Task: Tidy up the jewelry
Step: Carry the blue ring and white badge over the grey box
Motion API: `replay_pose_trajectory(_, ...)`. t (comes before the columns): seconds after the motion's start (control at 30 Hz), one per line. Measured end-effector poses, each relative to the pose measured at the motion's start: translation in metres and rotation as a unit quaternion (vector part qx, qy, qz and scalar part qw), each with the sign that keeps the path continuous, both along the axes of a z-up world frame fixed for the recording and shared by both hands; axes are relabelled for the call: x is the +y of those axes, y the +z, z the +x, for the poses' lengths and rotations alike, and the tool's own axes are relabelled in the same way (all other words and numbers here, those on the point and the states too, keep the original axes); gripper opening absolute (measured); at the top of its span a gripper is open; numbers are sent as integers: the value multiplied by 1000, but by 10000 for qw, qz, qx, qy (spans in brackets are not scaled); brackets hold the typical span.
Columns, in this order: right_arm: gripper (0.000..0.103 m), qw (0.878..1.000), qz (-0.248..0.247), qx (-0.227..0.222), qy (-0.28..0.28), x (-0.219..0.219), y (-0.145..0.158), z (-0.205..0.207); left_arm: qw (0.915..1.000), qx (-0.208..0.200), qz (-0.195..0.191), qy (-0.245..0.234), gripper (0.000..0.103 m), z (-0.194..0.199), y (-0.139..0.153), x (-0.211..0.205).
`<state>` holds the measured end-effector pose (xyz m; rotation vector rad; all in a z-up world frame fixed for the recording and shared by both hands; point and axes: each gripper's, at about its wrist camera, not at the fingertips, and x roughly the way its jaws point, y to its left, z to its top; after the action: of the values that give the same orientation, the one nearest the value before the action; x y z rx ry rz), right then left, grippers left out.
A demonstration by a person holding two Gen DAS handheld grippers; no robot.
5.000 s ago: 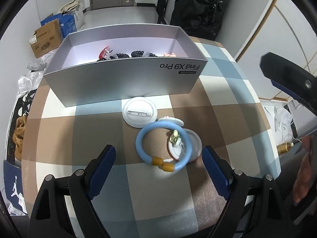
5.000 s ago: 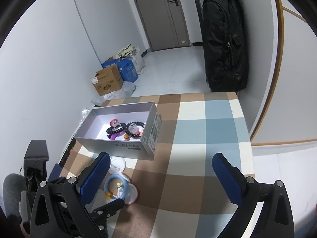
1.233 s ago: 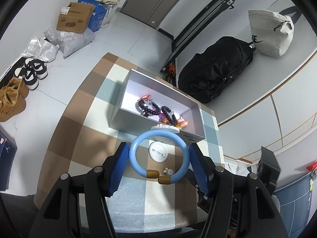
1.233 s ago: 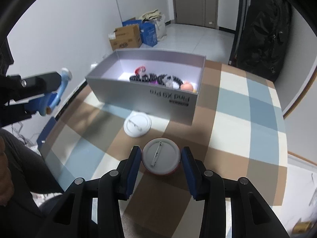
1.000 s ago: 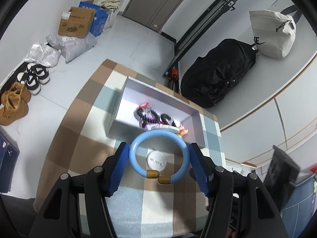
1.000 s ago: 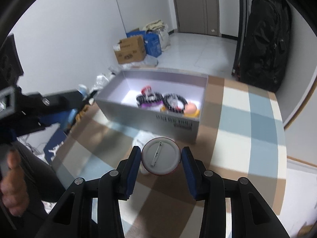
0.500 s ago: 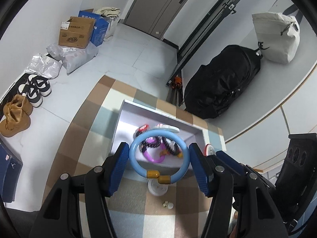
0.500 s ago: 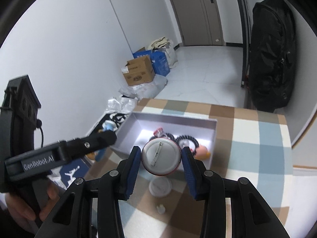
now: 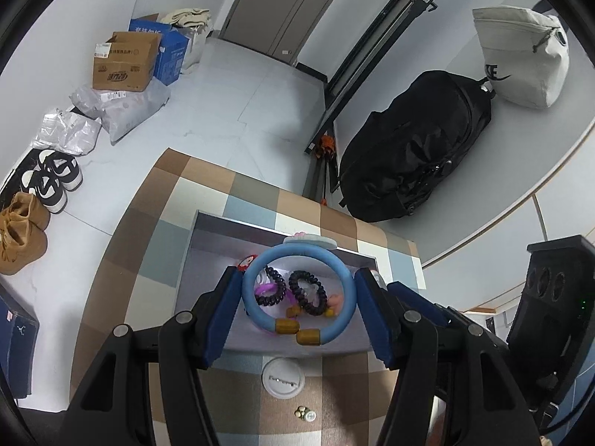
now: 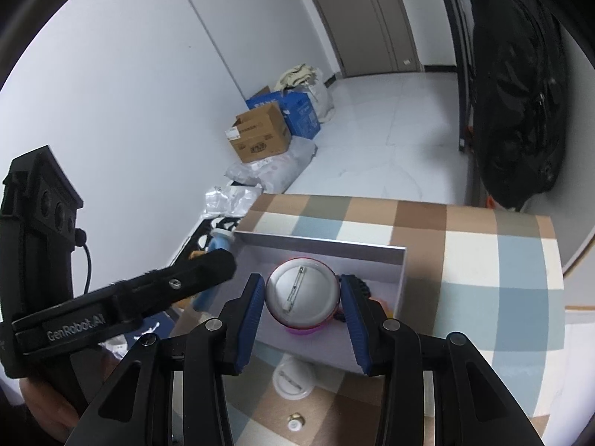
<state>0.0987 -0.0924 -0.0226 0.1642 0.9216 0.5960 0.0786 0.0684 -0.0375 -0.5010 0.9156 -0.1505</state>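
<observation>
The left gripper (image 9: 299,299) has its blue pads pressed on either side of a light blue ring bracelet (image 9: 256,304) with two amber beads at its near side. The ring hangs in the air above the open grey box (image 9: 202,256), framing the dark coiled hair ties (image 9: 306,291) and a purple band that lie on the box floor. The right gripper (image 10: 303,297) is clamped on a round pin badge (image 10: 303,293), its white back and metal pin facing the camera, also held over the box interior.

The box sits on the checked tablecloth (image 9: 122,290) with its far wall well short of the table's far edge — bare cloth shows beyond it and to both sides. On the near side, just in front of the box wall, a white round badge (image 9: 283,378) lies flat, and nearer still are two tiny studs (image 9: 305,414), apart from everything else. Beyond the table the floor is open up to the cardboard box (image 9: 124,61) and the black bag (image 9: 412,156).

The badge hides most of the box contents in the right wrist view — only a pink rim and a dark edge peek out below and beside it. The left gripper's arm crosses that view at left, blurred, covering the box's left corner. What the small pale piece on the ring's far rim is, I cannot make out.
</observation>
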Motion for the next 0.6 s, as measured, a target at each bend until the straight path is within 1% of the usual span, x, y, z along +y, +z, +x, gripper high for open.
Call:
replay_pose_trajectory(0.17, 41, 9997, 111, 193, -132, -8, -7, 12, 9996, 164, -203, 84, 57, 10, -8, 5)
replay_pose_trajectory(0.33, 41, 9992, 249, 301, -111, -11, -12, 18, 9996, 238, -150, 66, 57, 17, -11, 1)
replay_pose_trajectory(0.47, 41, 9986, 309, 405, -164, -15, -16, 22, 9993, 311, -216, 29, 57, 22, -14, -2)
replay_pose_trajectory(0.6, 43, 9964, 549, 585, -287, -22, -19, 28, 9987, 376, -351, 6, 57, 26, -18, -1)
